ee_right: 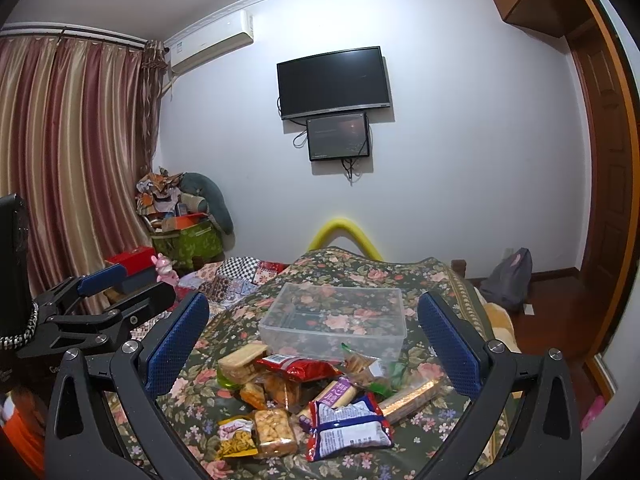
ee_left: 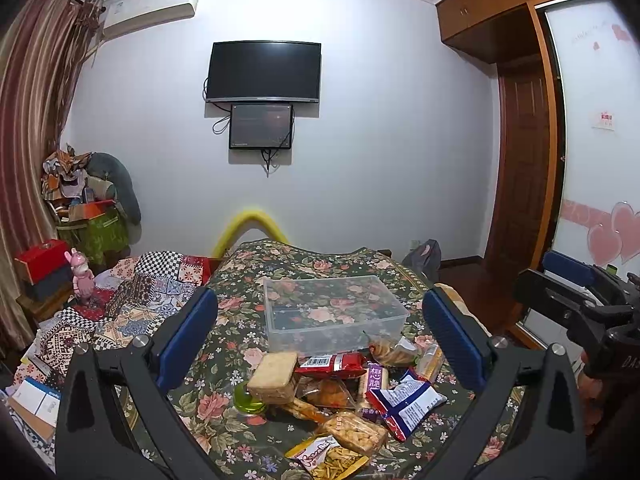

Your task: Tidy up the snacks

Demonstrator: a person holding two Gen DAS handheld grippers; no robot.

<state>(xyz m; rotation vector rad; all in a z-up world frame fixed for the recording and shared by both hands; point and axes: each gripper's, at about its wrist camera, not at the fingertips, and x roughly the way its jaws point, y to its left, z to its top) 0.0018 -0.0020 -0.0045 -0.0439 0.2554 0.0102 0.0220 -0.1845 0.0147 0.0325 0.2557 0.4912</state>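
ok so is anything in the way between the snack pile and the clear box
Nothing visible blocks it. The clear box sits open-topped and empty just behind the snack pile on the floral cover, with the red packet lying against its front wall. Both grippers are open above the pile.

The red packet [ee_left: 332, 364] lies partly buried in the pile, and print on every wrapper is unreadably small.

wall TV [ee_left: 263, 72] | striped curtains [ee_right: 72, 152] | wooden door [ee_left: 520, 160] | floral bedspread [ee_left: 240, 344]
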